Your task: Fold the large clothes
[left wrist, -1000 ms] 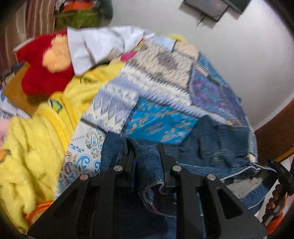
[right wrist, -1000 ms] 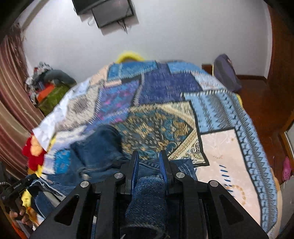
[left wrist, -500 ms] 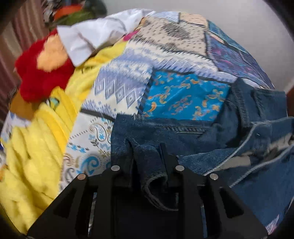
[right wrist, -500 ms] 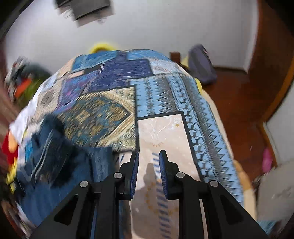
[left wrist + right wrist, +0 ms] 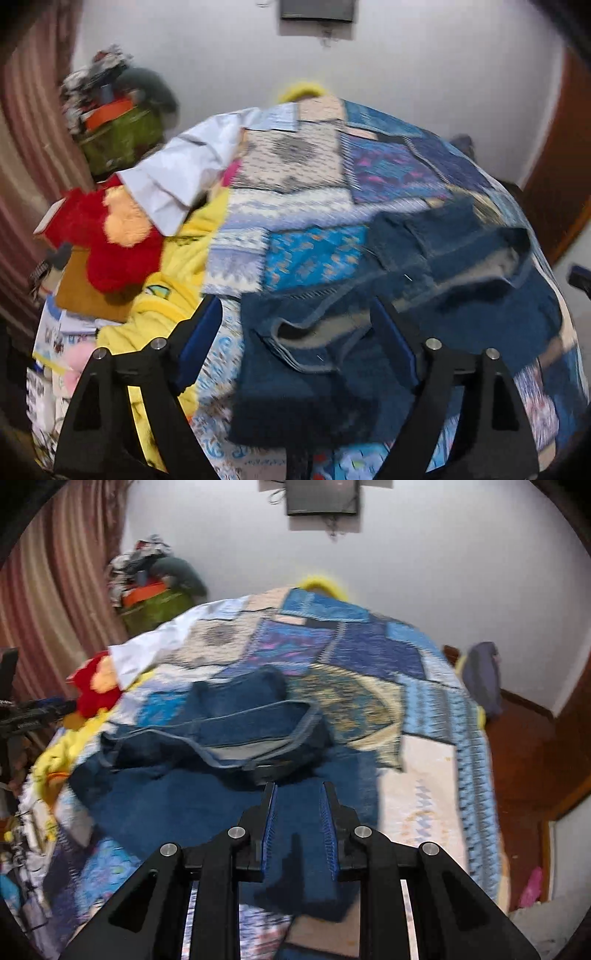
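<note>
a: left claw (image 5: 295, 332) — fingers spread wide, nothing between them. the denim lies just beyond and below the tips, not pinched.

b: right claw (image 5: 298, 805)?

a: fingers apart by a narrow gap, nothing clamped; blue cloth shows through the gap, underneath. it hangs above the near part of the jeans (image 5: 207, 760).

b: where is the garment, taking the jeans as landmark?

a: jeans sit bunched on the patchwork bedspread (image 5: 369, 686). the waistband gapes open at the jeans' far side, pale lining showing. one leg runs from the heap toward the right claw. left of the jeans: a yellow blanket (image 5: 166, 317), beyond it a red plush toy (image 5: 107, 240) and a white cloth (image 5: 184, 173). right of the jeans, bare bedspread up to the bed edge.

b: step in hand?

a: judged: between grasps. both claws free, garment crumpled rather than flat, so no clean fold is made yet. frames are motion-blurred; fine seams not readable.

b: next move calls for?

a: likely a fresh grip at two matching points, waistband corners or leg hems, then lifting and spreading the denim flat on the open bedspread right of the heap. denim is heavy and stiff; a shallow pinch may slip.
</note>
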`<state>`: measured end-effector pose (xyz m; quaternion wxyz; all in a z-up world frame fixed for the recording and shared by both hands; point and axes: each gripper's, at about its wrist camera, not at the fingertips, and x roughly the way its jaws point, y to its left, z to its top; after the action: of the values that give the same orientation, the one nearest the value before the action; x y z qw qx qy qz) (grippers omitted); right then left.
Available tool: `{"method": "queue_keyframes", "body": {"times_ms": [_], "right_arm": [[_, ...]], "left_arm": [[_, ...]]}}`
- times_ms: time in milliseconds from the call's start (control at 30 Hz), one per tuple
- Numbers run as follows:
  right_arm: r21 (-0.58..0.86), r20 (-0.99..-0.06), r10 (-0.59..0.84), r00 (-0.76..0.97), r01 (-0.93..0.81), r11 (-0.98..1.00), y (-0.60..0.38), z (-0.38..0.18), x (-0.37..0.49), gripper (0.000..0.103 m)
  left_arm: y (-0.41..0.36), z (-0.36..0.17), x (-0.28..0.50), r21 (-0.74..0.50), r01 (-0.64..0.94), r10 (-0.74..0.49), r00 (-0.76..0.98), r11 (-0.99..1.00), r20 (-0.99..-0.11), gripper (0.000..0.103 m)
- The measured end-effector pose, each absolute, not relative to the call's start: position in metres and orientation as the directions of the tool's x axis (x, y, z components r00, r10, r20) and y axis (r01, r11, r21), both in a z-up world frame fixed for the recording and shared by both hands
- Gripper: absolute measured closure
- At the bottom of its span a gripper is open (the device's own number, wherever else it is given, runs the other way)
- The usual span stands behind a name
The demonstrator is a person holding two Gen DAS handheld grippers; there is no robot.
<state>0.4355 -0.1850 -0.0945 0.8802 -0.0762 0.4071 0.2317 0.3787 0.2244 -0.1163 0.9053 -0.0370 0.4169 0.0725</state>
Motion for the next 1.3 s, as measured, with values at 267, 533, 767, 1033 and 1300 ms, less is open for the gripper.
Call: {"method": "queue_keyframes", "body": {"times_ms": [267,533,767,1033,1300], "right_arm": [[0.104,-0.8,0.375,0.469,-0.507,0.856,-0.157,-0.119,0.424,0.084],[0.096,-0.869,0.318,0.379,-0.501,0.86,-0.143,-0.169,0.451,0.084],[0.113,-0.882,0.309,0.355,-0.477,0.871,-0.128,-0.179,0.502,0.084],[0.169,-0.851,0.326,0.411,-0.373,0.912,-0.125,-0.167,0.569,0.084],[0.219,-0.846,0.332,0.418,-0.295,0.93,-0.145,-0.168,0.576,0.084]], "left_arm": [[0.183,-0.174,0.369,-0.033,-0.02,-0.018,0.521,0.999,-0.853,0.017],[0.2,-0.242,0.395,-0.062,-0.087,-0.022,0.406,0.994,-0.914,0.017],[0.236,-0.247,0.446,0.038,-0.177,0.108,0.405,0.984,-0.908,0.017],[0.263,-0.249,0.497,0.01,-0.238,0.107,0.401,0.971,-0.91,0.017],[0.293,-0.196,0.49,-0.095,-0.304,0.09,0.543,0.948,-0.835,0.017]]}}
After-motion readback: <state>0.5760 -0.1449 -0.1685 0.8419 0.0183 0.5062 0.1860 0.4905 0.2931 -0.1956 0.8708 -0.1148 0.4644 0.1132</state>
